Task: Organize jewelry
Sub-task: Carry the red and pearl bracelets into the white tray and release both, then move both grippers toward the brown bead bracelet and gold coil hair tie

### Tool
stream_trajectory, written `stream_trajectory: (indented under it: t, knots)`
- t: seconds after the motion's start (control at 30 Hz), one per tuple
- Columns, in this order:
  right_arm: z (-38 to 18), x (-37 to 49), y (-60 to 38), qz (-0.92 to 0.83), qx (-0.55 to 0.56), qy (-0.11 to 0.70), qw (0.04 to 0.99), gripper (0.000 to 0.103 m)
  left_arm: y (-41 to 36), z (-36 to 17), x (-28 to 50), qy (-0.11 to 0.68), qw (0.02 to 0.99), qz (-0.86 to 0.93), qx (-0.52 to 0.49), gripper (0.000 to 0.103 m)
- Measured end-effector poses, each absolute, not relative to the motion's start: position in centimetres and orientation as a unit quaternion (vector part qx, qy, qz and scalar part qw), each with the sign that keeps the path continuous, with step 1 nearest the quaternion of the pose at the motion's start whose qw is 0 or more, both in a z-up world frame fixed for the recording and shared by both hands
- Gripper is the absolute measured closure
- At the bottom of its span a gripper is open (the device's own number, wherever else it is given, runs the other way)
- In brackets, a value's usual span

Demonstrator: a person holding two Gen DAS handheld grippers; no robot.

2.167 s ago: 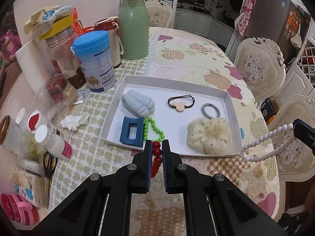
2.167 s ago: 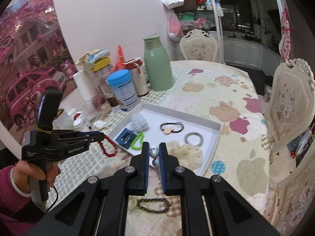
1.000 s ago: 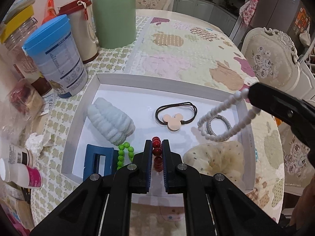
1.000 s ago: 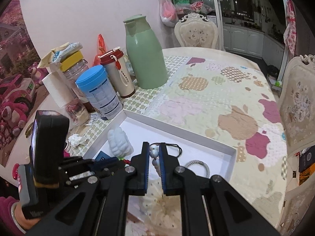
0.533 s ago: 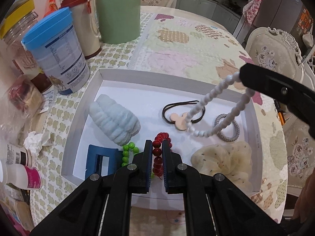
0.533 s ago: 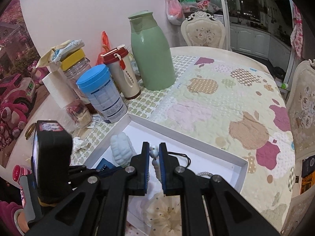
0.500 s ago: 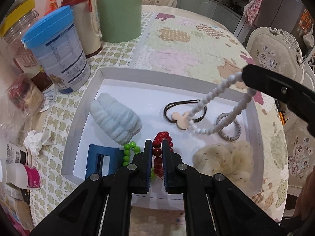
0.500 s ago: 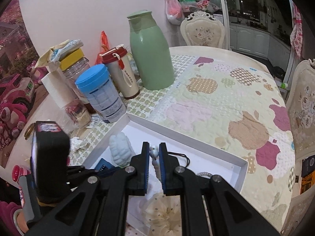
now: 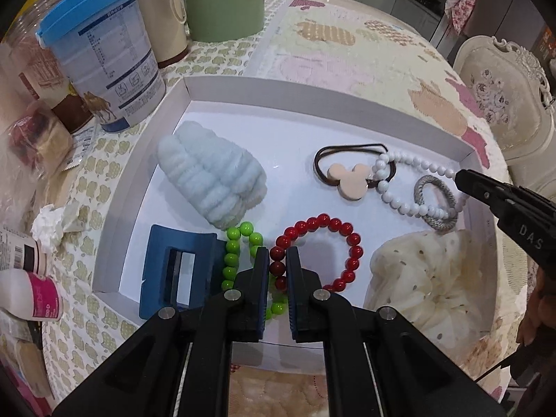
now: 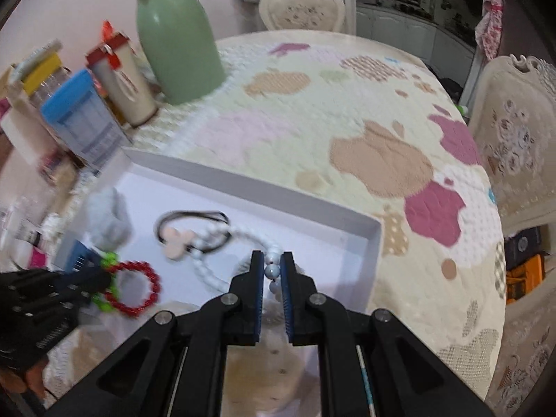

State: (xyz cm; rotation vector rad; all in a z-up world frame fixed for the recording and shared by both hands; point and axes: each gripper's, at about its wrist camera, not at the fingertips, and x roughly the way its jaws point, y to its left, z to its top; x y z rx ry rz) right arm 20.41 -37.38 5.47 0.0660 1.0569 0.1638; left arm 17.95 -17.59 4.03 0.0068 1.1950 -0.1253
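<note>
A white tray [image 9: 312, 102] holds a pale blue scrunchie [image 9: 208, 187], a blue claw clip [image 9: 173, 274], a green bead bracelet [image 9: 232, 253], a Mickey hair tie [image 9: 349, 175], a grey hair band [image 9: 436, 205] and a cream scrunchie [image 9: 434, 278]. My left gripper [image 9: 277, 267] is shut on a red bead bracelet [image 9: 330, 243] that lies on the tray floor. My right gripper [image 10: 271, 272] is shut on a white pearl bracelet [image 9: 406, 187], which drapes over the hair tie and grey band; the right gripper also shows in the left wrist view [image 9: 462, 177].
A blue-lidded tin [image 9: 104, 55], a green thermos [image 9: 222, 0], a cream tumbler [image 10: 125, 80] and small bottles [image 9: 24, 278] crowd the table left of the tray. Ornate chairs [image 10: 521, 139] stand on the right. The apple-print tablecloth [image 10: 347, 139] lies beyond the tray.
Both grippers have lowered into the tray. The red bracelet now lies flat on the tray floor, and the pearl bracelet has come down onto the hair tie and grey band.
</note>
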Motion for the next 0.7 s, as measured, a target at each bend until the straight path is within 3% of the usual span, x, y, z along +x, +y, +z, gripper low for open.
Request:
stream_trajectory:
  t: [0.1, 0.17, 0.23, 0.27, 0.7]
  knots:
    - [4.5, 20.3, -37.7, 0.066, 0.031, 0.511, 0.856, 0.089, -17.5, 3.7, 17.9, 0.567, 0.821, -0.058, 0.000, 0.101]
    - [4.3, 20.1, -37.9, 0.062, 0.035, 0.515, 0.854, 0.079, -17.4, 3.6, 17.8, 0.570, 0.820, -0.054, -0.002, 0.094]
    - [4.6, 19.6, -38.0, 0.062, 0.043, 0.510, 0.857, 0.069, -17.2, 3.7, 17.6, 0.568, 0.821, -0.055, -0.009, 0.079]
    - [4.9, 19.3, -38.0, 0.062, 0.045, 0.507, 0.859, 0.065, -17.1, 3.7, 17.5, 0.568, 0.821, -0.055, -0.012, 0.078]
    - [10.4, 11.5, -36.7, 0.082, 0.059, 0.456, 0.884, 0.058, -16.5, 8.0, 13.6, 0.514, 0.857, -0.041, 0.003, 0.077]
